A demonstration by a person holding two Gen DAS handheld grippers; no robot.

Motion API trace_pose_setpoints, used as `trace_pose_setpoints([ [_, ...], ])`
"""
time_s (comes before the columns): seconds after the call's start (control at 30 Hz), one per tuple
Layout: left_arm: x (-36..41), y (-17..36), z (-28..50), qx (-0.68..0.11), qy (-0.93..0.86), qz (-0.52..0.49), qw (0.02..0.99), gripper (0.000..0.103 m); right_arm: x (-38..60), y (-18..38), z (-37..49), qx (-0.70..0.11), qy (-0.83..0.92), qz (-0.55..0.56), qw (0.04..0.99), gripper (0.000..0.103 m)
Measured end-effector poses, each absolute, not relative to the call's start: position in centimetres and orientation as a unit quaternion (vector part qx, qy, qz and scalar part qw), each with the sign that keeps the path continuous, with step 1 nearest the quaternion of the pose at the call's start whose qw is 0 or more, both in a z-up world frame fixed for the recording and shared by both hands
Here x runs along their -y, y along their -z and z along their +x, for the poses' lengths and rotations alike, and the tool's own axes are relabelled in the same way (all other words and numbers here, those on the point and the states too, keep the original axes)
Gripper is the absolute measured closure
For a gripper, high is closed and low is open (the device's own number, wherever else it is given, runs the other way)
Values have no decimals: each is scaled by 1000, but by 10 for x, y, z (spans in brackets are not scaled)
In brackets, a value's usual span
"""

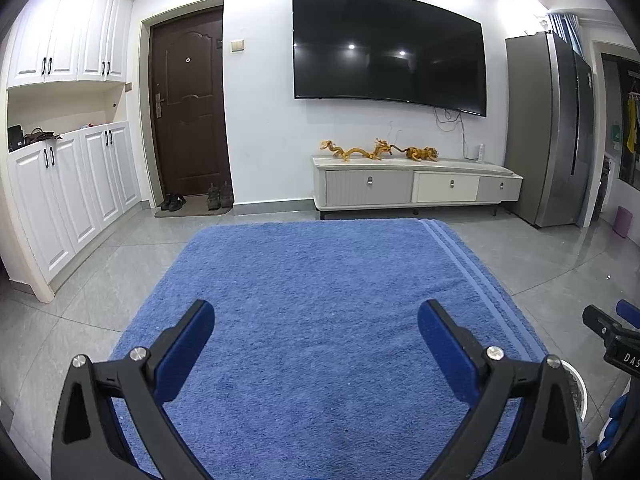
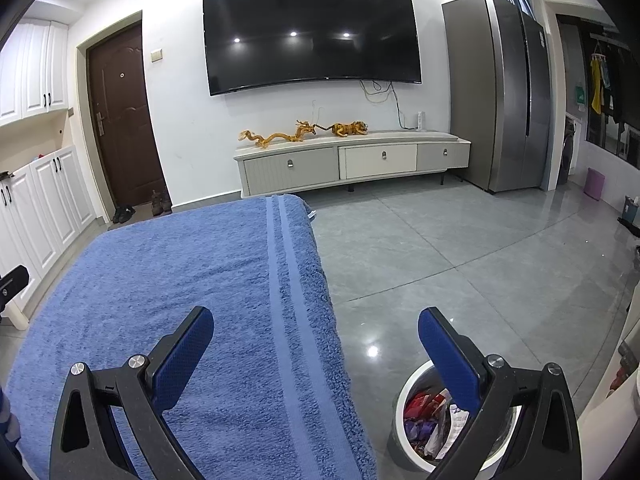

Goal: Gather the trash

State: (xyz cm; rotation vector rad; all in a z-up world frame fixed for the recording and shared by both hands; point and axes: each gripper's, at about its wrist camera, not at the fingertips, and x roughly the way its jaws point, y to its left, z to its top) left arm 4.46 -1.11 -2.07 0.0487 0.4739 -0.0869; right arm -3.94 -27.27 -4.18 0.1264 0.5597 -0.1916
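A white-rimmed trash bin [image 2: 404, 392] stands on the floor beside the right edge of a blue towel-covered surface [image 2: 180, 280]. It holds red, purple and white wrappers [image 2: 424, 420]. My right gripper [image 2: 316, 348] is open and empty, above the towel's right edge with its right finger over the bin. My left gripper [image 1: 316, 340] is open and empty over the blue towel [image 1: 312, 300]. The bin's rim [image 1: 576, 384] shows behind the left gripper's right finger. No loose trash shows on the towel.
A TV cabinet [image 1: 416, 184] with golden figurines stands under a wall TV [image 1: 388, 48]. A grey fridge [image 1: 560, 128] is at the right, white cupboards [image 1: 68, 200] and a brown door [image 1: 188, 108] at the left. The other gripper [image 1: 612, 332] shows at the right edge.
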Motion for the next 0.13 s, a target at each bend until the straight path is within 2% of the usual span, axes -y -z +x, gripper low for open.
trace_pose_setpoints([
  [0.13, 9, 22, 46, -238, 42, 22, 970, 1, 273, 40, -40, -274, 98, 57, 955, 0],
])
